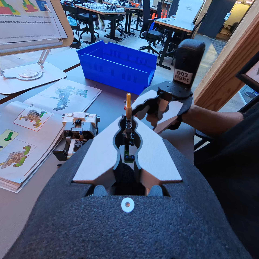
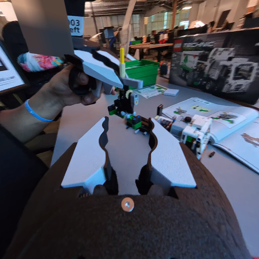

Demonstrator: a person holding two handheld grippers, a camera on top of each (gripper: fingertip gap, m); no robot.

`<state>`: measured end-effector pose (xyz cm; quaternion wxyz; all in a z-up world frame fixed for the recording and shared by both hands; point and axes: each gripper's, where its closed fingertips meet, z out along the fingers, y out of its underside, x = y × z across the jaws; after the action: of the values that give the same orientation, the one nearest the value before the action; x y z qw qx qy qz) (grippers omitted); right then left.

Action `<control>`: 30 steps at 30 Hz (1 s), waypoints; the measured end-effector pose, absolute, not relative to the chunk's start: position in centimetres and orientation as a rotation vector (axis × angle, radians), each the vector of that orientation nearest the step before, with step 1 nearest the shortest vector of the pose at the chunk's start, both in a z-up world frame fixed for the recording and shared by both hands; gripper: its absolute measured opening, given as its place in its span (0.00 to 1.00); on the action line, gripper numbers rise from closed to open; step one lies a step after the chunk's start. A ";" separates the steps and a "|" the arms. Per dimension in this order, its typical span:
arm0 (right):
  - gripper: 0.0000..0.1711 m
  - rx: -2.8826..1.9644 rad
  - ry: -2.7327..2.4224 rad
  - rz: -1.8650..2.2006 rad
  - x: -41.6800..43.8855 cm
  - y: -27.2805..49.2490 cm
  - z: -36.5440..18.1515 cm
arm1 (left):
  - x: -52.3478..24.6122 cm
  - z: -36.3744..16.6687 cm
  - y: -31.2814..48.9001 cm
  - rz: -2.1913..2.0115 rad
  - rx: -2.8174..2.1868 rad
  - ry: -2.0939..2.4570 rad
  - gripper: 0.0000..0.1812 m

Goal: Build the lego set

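While the left gripper (image 1: 128, 119) is clamped on a small lego sub-assembly (image 2: 124, 103) and holds it clear of the table (image 2: 126, 154), the right gripper (image 2: 128, 123) hangs just short of it with its jaws apart and nothing between them; in the left wrist view the held piece shows as a grey beam with a yellow axle (image 1: 128, 101) standing up out of its top, and in the right wrist view black and green parts hang beneath the fingers; the step in hand looks like work on this sub-assembly, with one tool steadying it and the other about to seat or adjust a part, though which part I cannot tell; the next move likely calls for the right jaws to close on a firm point, perhaps the axle or the lower green end, and to push along the pin's line so nothing pops loose; just beyond, the white and grey truck body (image 2: 196, 130) rests on the table against the open instruction booklet (image 2: 224, 119); farther off sit a blue bin (image 1: 119, 65), a green bin (image 2: 141, 71) and the set's box (image 2: 215, 63).
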<state>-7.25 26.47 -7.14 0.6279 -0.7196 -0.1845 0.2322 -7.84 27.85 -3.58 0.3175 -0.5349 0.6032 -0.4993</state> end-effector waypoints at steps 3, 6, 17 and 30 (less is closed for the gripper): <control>0.33 -1.669 -0.472 0.652 -8.3 26.3 -7.5 | -7.7 -3.4 27.8 -1.335 -1.405 1.587 0.03; 0.29 -1.669 -0.486 0.612 -8.3 26.3 -7.6 | -7.6 -3.5 28.4 -1.301 -1.413 1.574 0.03; 0.08 -1.663 -0.333 0.555 -6.8 26.7 -7.4 | -7.6 -3.3 28.3 -1.347 -1.403 1.556 0.03; 0.07 -1.611 -0.198 0.475 -5.7 27.4 -6.6 | -8.2 -4.6 27.8 -1.482 -1.444 1.525 0.15</control>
<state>-5.68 27.41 -6.58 0.6634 -0.7128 -0.0876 0.2102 -8.20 27.81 -4.57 0.2819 -0.5390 0.5692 -0.5532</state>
